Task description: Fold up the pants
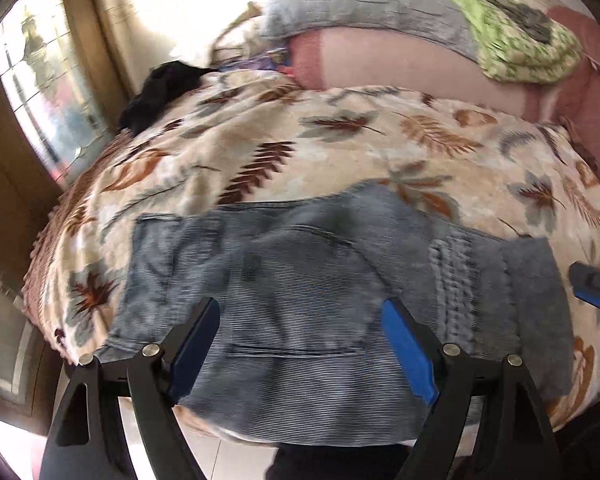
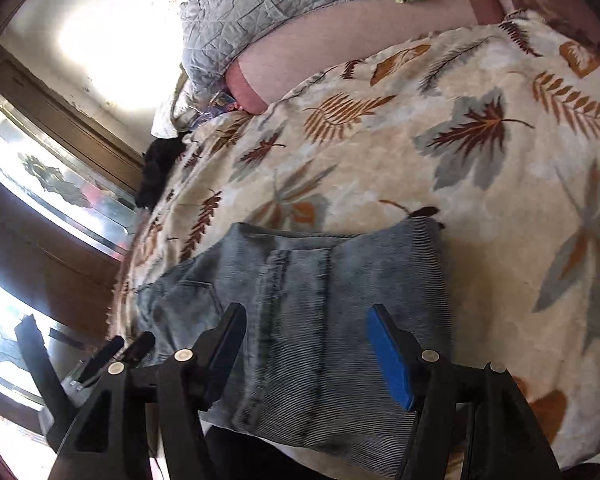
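Nearest to each camera are the two grippers. The left gripper (image 1: 300,320) has its fingers spread wide above the pants (image 1: 300,280), with no cloth between the blue pads. The right gripper (image 2: 306,332) also stands released, and its fingers hang over the cloth without pinching it.

The pants (image 2: 320,300) are of grey-blue denim and lie already folded into a compact bundle on the near edge of the bed. In the left wrist view the long axis of the bundle runs from left to right across the picture, along the bed's edge. A pocket opening shows near the front, and a thick stitched seam (it looks like the waistband or fly part) lies toward the right end. The near edge of the bundle hangs a little over the side of the bed.

Under the pants is a cream blanket (image 1: 340,140) with brown and grey leaves. Farther on it, at the left edge, lies a black cloth (image 1: 160,92), well apart from the pants. At the far end rest a grey quilted pillow (image 1: 360,4) and a green patterned cloth (image 1: 512,40) upon a pink bolster (image 1: 400,68). On the left side stands a window (image 1: 40,92) in a wooden frame.
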Action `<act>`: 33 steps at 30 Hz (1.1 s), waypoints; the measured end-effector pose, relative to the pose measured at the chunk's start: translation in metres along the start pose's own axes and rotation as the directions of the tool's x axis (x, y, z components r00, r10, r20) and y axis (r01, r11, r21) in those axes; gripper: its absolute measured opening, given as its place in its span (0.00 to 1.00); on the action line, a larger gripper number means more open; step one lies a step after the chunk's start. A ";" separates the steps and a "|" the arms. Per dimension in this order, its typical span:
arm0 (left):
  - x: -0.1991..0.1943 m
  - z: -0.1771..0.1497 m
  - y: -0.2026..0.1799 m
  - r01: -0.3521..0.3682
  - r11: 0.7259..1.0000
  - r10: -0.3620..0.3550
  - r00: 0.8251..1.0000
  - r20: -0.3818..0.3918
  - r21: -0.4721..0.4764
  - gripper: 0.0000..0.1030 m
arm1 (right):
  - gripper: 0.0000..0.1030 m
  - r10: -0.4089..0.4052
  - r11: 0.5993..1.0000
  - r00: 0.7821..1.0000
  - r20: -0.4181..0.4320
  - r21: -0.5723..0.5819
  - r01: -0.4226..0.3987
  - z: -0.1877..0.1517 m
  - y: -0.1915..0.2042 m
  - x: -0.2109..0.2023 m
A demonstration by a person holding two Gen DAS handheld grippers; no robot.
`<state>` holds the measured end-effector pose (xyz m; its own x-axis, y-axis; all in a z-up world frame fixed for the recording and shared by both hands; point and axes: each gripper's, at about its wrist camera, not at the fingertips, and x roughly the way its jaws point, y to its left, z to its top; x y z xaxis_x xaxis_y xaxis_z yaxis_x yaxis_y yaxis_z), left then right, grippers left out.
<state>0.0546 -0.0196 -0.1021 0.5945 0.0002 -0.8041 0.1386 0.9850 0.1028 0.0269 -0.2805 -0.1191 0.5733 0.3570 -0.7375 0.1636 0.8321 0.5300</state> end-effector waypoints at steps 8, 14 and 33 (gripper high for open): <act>0.023 0.032 -0.076 0.027 0.992 -0.025 1.000 -0.015 0.122 0.81 | 0.24 -0.096 0.983 0.995 -0.034 -0.161 0.089 -0.045 -0.017 -0.020; 0.054 0.041 -0.119 -0.036 0.978 0.030 0.999 0.033 0.205 0.81 | 0.24 -0.084 0.979 0.995 -0.057 -0.189 0.072 -0.064 -0.013 -0.010; 0.047 -0.024 -0.091 0.046 0.971 -0.015 0.991 -0.133 0.234 0.83 | 0.23 -0.151 0.988 0.978 -0.142 -0.066 0.142 0.040 -0.039 0.081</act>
<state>0.0511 -0.1054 -0.1636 0.4815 0.0083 -0.8764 0.3472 0.9163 0.1995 0.0993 -0.3010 -0.1820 0.4221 0.2844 -0.8608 0.1904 0.9005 0.3909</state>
